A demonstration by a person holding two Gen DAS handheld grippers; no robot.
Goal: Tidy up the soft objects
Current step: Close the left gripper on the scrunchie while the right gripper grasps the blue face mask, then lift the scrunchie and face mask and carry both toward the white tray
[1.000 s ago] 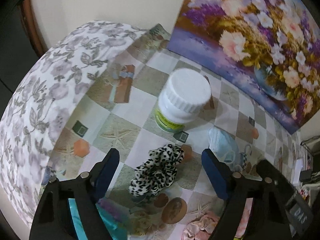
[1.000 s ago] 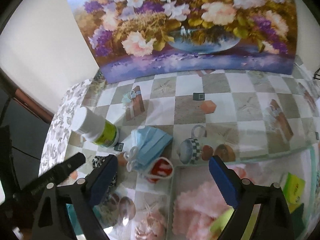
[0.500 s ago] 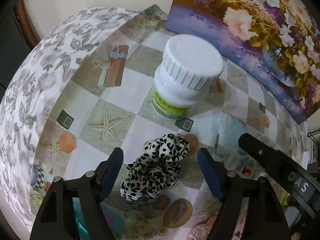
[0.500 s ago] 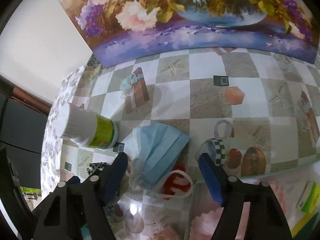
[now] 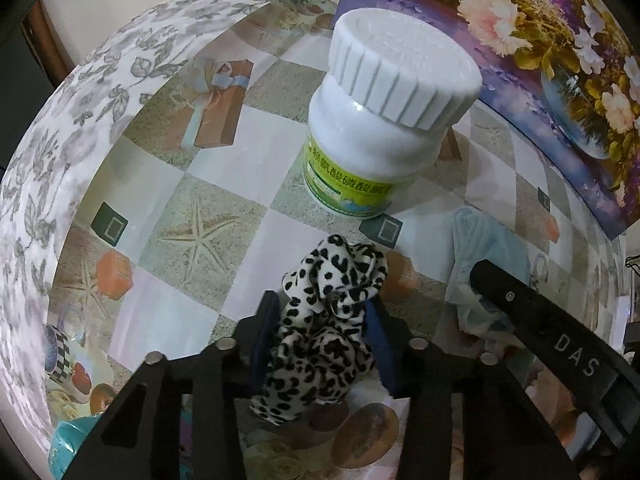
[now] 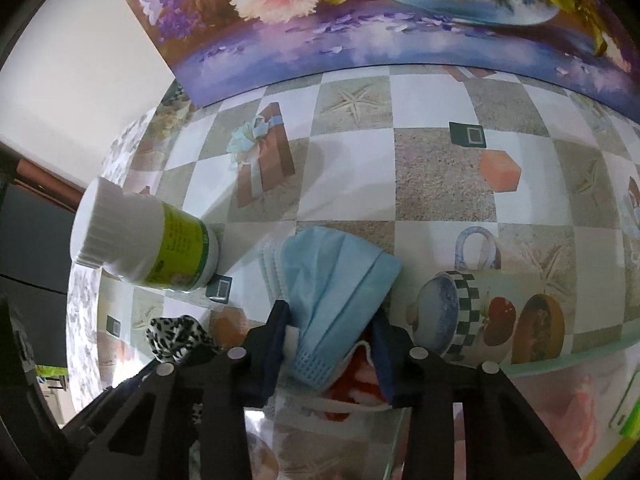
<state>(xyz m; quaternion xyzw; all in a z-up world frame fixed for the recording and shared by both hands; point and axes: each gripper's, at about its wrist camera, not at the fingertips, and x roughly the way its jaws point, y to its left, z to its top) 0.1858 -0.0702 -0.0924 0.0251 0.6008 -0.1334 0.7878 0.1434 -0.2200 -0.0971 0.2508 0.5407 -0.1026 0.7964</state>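
A leopard-print scrunchie (image 5: 320, 344) lies on the patterned tabletop (image 5: 160, 312). My left gripper (image 5: 323, 300) points down over it. Its jaws are closing and both blue pads (image 5: 266, 332) press on the scrunchie's sides. A light blue face mask (image 6: 336, 276) lies to the right of the scrunchie. My right gripper (image 6: 331, 312) points down on the mask, its jaws closing and its pads (image 6: 382, 352) against the mask's edges. A red and white item (image 6: 360, 378) shows under the mask's near end. The two grippers stand side by side.
A white bottle with a green label (image 5: 380, 120) stands just behind the scrunchie. A floral painting (image 6: 400, 20) leans along the back wall. The table's left edge drops off under a flowered cloth (image 5: 48, 168). A pink soft thing (image 6: 572, 408) lies near right, under the glass.
Both grippers have come down toward the table and narrowed their jaws. The left now clasps the scrunchie and the right the blue mask; earlier both stood wide apart above them.
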